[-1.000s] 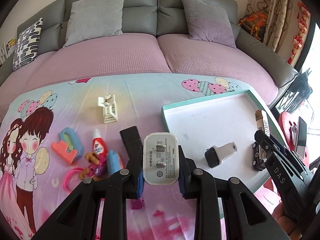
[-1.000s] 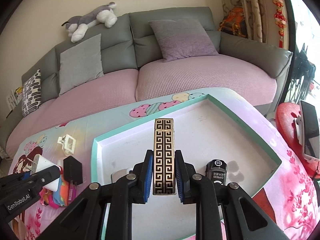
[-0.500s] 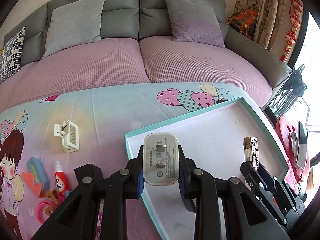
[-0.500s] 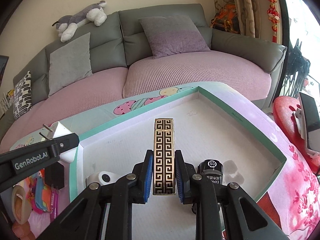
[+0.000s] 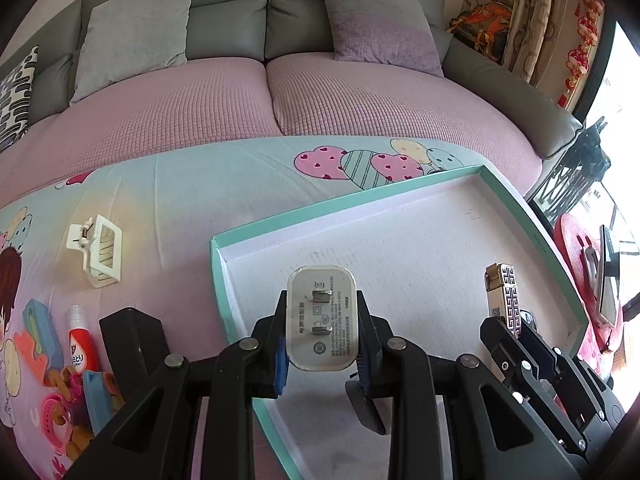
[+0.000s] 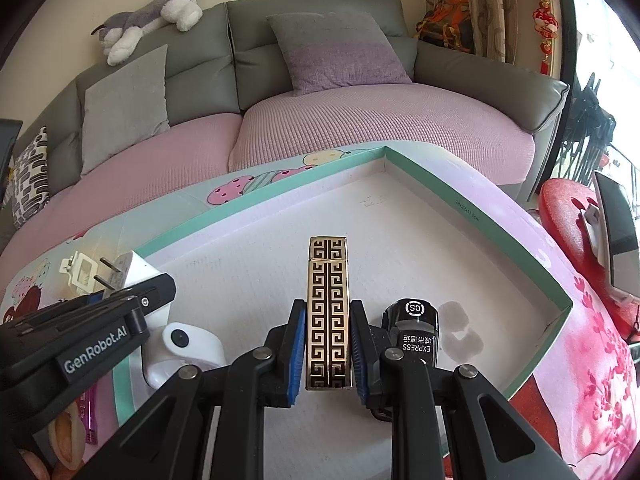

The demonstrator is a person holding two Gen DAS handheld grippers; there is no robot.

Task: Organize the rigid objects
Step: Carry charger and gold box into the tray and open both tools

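My left gripper [image 5: 322, 354] is shut on a white plug charger [image 5: 322, 324], prongs toward the camera, held over the near left corner of the teal-rimmed white tray [image 5: 384, 192]. My right gripper [image 6: 328, 354] is shut on a gold-and-black patterned lighter [image 6: 327, 308] over the tray floor [image 6: 440, 216]. The lighter also shows at the right in the left wrist view [image 5: 506, 296]. The charger and left gripper show at the left in the right wrist view [image 6: 128, 270]. A black toy car [image 6: 414, 328] and a white-and-black device [image 6: 182, 344] lie in the tray.
On the cartoon tablecloth left of the tray lie a cream hair claw [image 5: 98, 250], a red-and-white tube [image 5: 80, 340], a black block [image 5: 132, 340] and a heap of colourful toys [image 5: 60, 400]. A sofa [image 5: 280, 100] stands behind. A red stool [image 6: 576, 220] holds a phone on the right.
My left gripper has carried the charger rightward and forward, from above the toys to over the tray's near left corner. My right gripper has moved further in over the tray with the lighter.
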